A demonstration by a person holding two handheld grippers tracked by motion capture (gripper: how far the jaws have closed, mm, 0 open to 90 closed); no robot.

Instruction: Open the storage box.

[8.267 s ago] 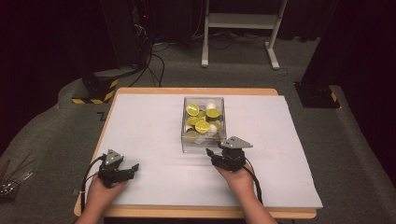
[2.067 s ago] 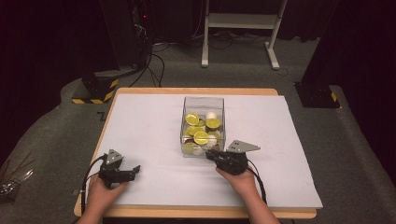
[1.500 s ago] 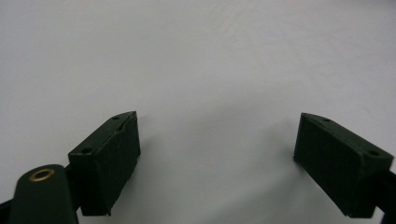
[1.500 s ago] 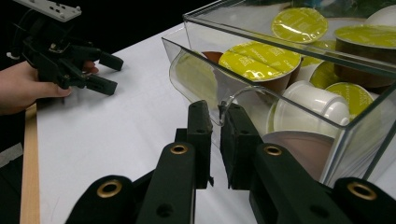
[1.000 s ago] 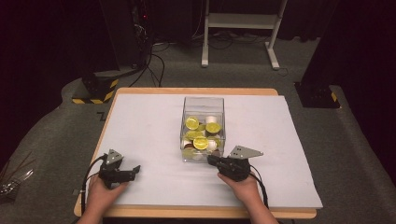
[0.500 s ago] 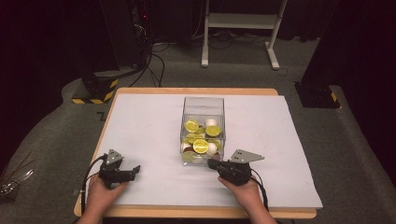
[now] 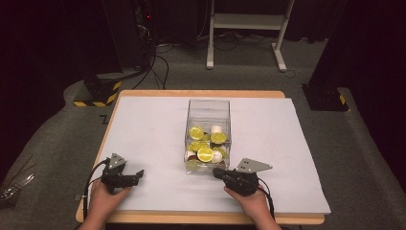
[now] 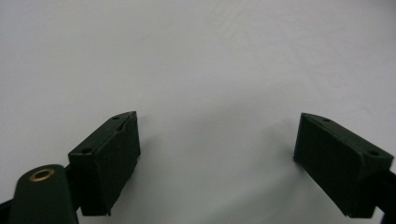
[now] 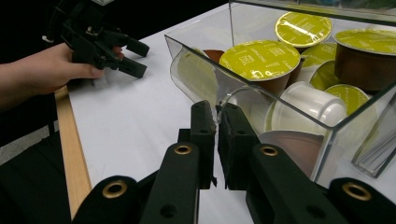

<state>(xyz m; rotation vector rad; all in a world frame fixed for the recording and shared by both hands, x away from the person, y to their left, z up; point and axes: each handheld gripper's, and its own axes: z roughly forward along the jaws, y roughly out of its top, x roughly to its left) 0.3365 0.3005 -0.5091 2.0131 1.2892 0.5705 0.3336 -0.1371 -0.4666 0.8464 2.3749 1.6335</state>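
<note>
The left gripper [image 7: 125, 175] rested near the table's front-left corner, jaws spread over bare white paper [image 8: 196, 56]. Right of it, mid-table, stood the clear plastic box [image 7: 208, 136] of coffee capsules [image 9: 259, 59] — the right gripper [image 9: 216, 122] pinched its near wall, jaws almost together. A tug could slip off the thin wall, or tip the box and spill capsules.
</note>
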